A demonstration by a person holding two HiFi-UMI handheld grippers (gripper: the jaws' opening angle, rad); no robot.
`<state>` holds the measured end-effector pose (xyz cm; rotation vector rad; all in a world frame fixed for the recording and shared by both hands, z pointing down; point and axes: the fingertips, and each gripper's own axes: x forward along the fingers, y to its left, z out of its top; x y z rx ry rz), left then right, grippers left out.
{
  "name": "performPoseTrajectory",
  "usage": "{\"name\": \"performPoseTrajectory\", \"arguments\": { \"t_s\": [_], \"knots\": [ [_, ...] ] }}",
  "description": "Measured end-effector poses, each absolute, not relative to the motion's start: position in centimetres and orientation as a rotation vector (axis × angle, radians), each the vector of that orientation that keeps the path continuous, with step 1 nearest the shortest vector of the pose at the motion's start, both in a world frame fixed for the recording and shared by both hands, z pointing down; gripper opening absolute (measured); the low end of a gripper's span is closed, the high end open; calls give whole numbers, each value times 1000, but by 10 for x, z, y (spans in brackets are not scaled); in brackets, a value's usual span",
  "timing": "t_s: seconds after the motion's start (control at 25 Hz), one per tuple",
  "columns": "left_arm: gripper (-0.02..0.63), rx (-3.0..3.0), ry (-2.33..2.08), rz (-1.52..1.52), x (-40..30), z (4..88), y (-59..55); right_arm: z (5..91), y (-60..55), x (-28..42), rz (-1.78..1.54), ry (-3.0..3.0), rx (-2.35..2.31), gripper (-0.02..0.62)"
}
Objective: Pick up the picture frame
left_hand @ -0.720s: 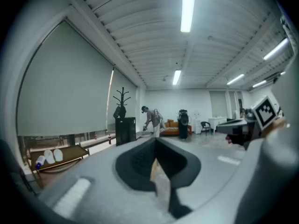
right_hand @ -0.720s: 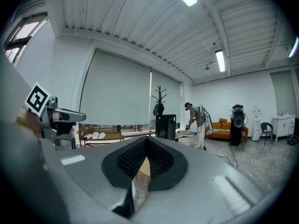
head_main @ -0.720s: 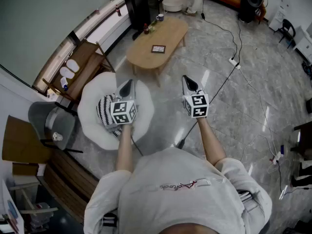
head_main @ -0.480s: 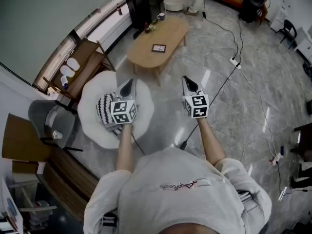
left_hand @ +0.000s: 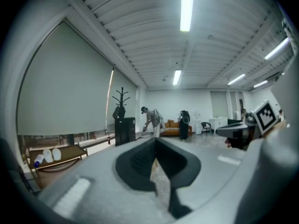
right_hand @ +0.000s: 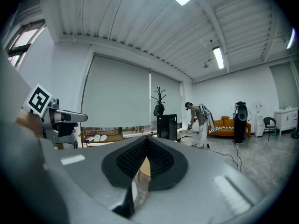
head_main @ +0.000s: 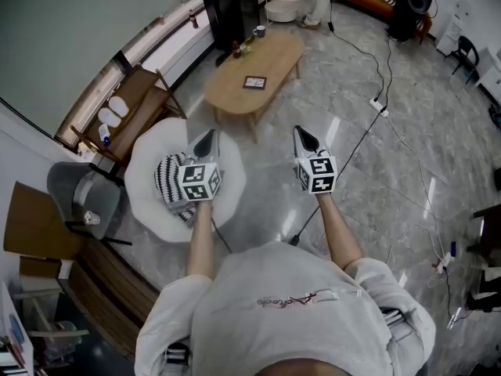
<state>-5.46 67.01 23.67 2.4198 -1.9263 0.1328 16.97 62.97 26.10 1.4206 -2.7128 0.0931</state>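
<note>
left claw (head_main: 207, 137): pointing forward from the person's left hand and hovering over the far edge of a white round seat (head_main: 149, 159). its jaws are pressing together tip to tip and gripping nothing, as the left gripper view (left_hand: 155, 143) is showing.

right claw (head_main: 302, 134): pointing forward beside the left one, well apart from it, and hanging over bare grey floor (head_main: 407, 178). it is clenched and empty, its ribbed pads meeting in the right gripper view (right_hand: 146, 143).

picture frame (head_main: 254, 81): lying flat near the middle of the oval wooden counter (head_main: 274, 53), ahead of both claws and between their lines of aim. neither claw is touching it.

also on the counter: a cup (head_main: 258, 30) and a dark bottle (head_main: 236, 49), both standing at the far end, apart from the frame.

striped cushion (head_main: 167, 175): resting on the white round seat, partly under the left marker cube.

grey chair (head_main: 78, 198): standing to the left of the seat.

wooden bench (head_main: 137, 92): sitting along the window wall and carrying pale items.

black cable (head_main: 368, 128): trailing across the floor on the right.

another person (right_hand: 198, 123): bending over at the far end of the room, near an orange sofa (right_hand: 225, 125).
</note>
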Motion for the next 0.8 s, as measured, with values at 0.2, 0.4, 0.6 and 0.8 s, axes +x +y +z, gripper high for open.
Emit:
{"name": "performPoseTrajectory", "arguments": {
  "t_s": [0.2,0.4,0.6,0.8],
  "knots": [
    [2,2403,-1941,143,-35,237,666,263,625,185,73,-2719,1386,5],
    [2,2395,-1958,134,-19,236,660,266,617,199,68,-2728,1356,5],
    [2,2378,-1959,131,-8,245,653,273,608,209,63,-2726,1339,5],
    [2,2382,-1948,134,1,251,639,278,597,217,59,-2726,1343,5]
  ]
}}
